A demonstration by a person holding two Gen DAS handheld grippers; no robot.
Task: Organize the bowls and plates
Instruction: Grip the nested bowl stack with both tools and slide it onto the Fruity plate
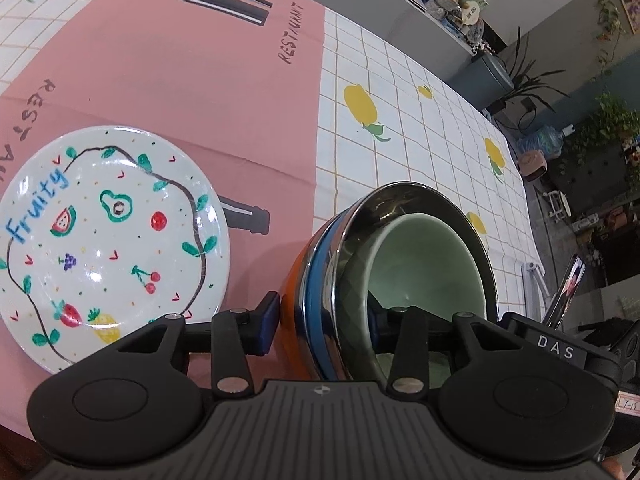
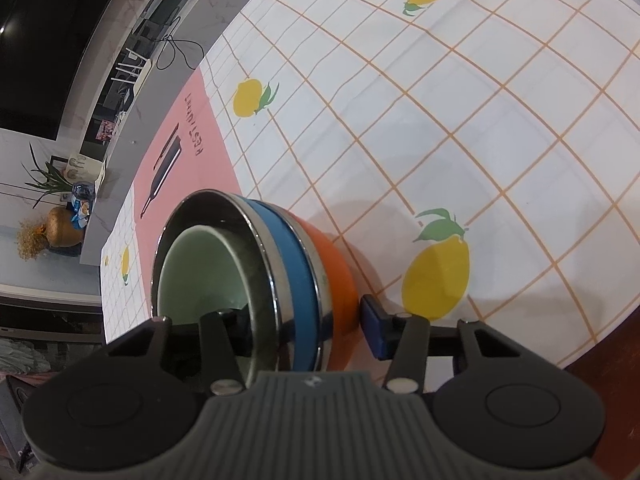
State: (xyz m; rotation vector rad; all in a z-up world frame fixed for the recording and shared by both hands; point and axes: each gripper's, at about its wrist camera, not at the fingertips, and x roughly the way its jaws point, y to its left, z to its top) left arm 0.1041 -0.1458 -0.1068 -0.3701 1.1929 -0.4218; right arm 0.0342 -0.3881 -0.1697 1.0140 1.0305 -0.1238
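Sitting upright: nested bowl stack (image 1: pixel 384 264)

Two close, downward-tilted wrist views from opposite sides (left, right) of one shared bowl stack (image 1: pixel 400 272) (image 2: pixel 248 276).

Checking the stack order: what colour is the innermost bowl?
Pale green bowl, seen best in the left wrist view.

Glossy glazed plate (image 1: pixel 108 236), mirror-polished metal bowl (image 1: pixel 400 248) holding a smooth ceramic bowl (image 1: pixel 424 264), on creased matt tablecloth (image 2: pixel 460 100).
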